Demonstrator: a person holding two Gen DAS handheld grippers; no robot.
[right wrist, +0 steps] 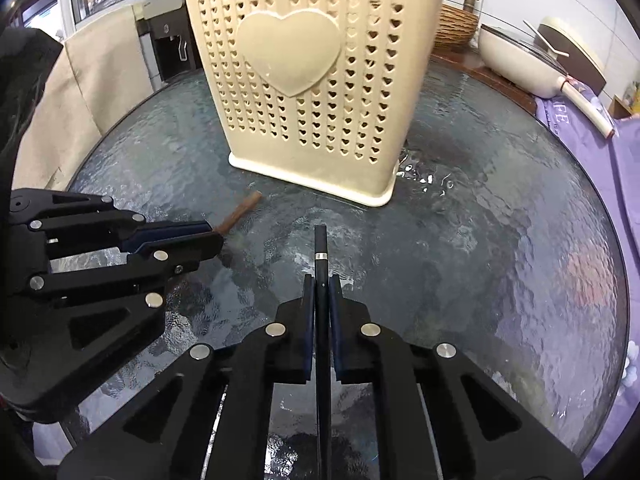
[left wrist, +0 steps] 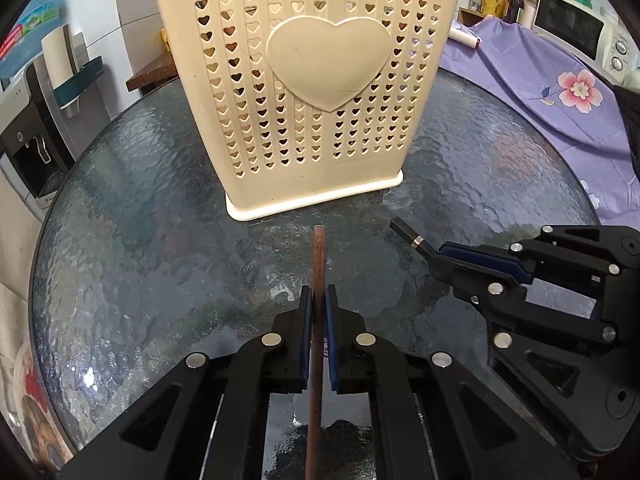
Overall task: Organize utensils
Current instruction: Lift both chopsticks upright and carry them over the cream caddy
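Observation:
A cream plastic utensil holder with heart-shaped holes stands upright on the round glass table. My left gripper is shut on a brown wooden chopstick, whose end points at the holder's base. In the right wrist view the same holder stands ahead, and my right gripper is shut on a black chopstick with a silver ring. Each gripper shows in the other's view: the right gripper at right with the black chopstick, the left gripper at left with the brown chopstick.
A purple flowered cloth covers the surface right of the table, with a microwave behind. A water dispenser stands at left. A white pan and a wicker basket sit behind the table on the right.

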